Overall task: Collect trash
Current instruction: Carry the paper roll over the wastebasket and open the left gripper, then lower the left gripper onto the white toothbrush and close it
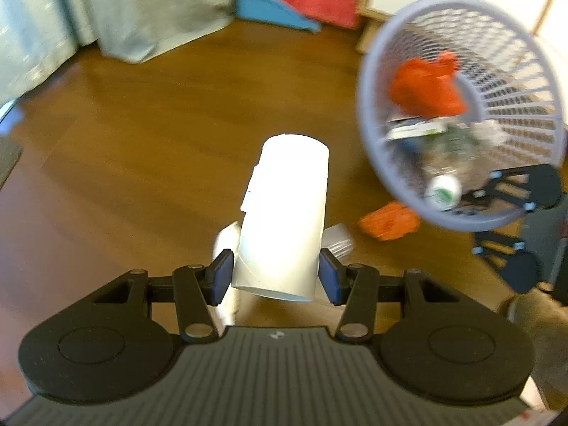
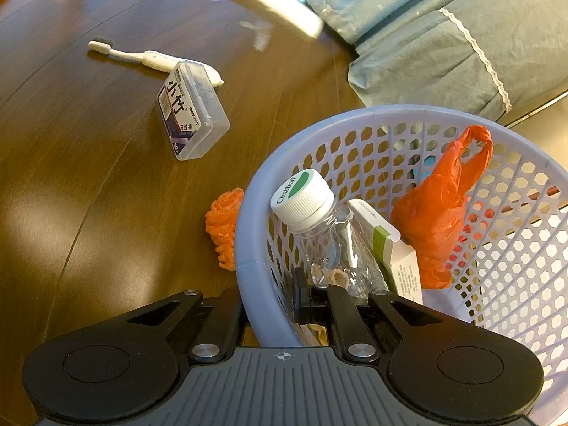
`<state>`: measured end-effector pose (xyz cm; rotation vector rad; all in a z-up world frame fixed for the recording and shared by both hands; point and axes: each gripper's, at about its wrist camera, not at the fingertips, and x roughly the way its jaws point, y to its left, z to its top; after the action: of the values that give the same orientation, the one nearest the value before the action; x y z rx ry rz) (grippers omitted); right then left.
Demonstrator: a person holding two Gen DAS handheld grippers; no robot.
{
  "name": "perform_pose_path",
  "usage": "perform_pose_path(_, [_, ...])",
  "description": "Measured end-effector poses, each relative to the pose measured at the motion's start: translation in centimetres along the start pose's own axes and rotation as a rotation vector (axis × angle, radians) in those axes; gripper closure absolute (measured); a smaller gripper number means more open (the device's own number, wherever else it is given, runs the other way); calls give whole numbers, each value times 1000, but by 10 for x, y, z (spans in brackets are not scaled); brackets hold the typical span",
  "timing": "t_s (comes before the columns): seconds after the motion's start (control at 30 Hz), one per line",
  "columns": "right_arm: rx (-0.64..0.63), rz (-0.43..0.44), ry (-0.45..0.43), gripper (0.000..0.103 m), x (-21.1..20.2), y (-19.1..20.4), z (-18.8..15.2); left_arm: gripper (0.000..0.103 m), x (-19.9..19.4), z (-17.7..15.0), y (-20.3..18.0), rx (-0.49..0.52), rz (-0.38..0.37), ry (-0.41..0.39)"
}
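In the left wrist view the left gripper pinches a white cardboard tube between its two blue pads, which press on the lower part of the tube; the tube stands out forward from the jaws, above the wooden floor. Behind the tube, near the jaws, a white toothbrush and a clear plastic box are partly hidden, and this view does not show their shape well. To the right of the jaws lies a crumpled orange scrap, and further right hangs the lavender basket, tilted, with the right gripper dark at its lower rim. The picture is blurred. The right wrist view gives what the first one hides: the toothbrush and the box lie in full on the floor, ahead and left of the jaws, touching each other. The orange scrap lies just left of the basket. The right gripper has its jaws pressed together on the basket rim, one finger outside and one inside. In the basket are a clear bottle with a white cap, a small carton and an orange plastic bag. At the top edge the held tube appears, blurred.
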<state>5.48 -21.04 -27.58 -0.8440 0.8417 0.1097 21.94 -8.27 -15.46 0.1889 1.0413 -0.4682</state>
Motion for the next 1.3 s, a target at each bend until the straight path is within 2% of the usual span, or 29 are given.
perform_pose_path(0.37, [13, 0, -2, 98, 0, -2, 1, 57, -24, 48, -62, 127, -191, -44])
perform_pose_path(0.57, [14, 0, -5, 98, 0, -2, 1, 56, 6, 101, -117, 162, -309, -55])
perform_pose_path(0.6, [15, 1, -5, 98, 0, -2, 1, 55, 13, 108, -124, 150, -333, -56])
perform_pose_path(0.63, [17, 1, -5, 98, 0, -3, 1, 46, 18, 115, -131, 141, -346, -66])
perform_pose_path(0.67, [21, 1, -6, 98, 0, -4, 1, 43, 19, 118, -135, 144, -346, -85])
perform_pose_path(0.73, [28, 2, -9, 98, -1, -5, 0, 43, 15, 118, -134, 140, -327, -127])
perform_pose_path(0.8, [32, 1, -11, 98, -1, -5, 0, 43, 6, 111, -116, 83, -308, -161])
perform_pose_path(0.9, [37, 0, -14, 98, -2, -6, 0, 43, -2, 90, -77, 13, -218, -164])
perform_pose_path(1.07, [42, 0, -14, 98, -2, -7, 0, 43, -3, 40, -1, -83, -16, -77])
perform_pose_path(1.17, [37, -1, -13, 98, -2, -6, 0, 43, 0, 7, 28, -97, 58, -20])
perform_pose_path(1.3, [30, -1, -11, 98, -2, -6, 0, 43, 13, -36, 53, -120, 120, 37])
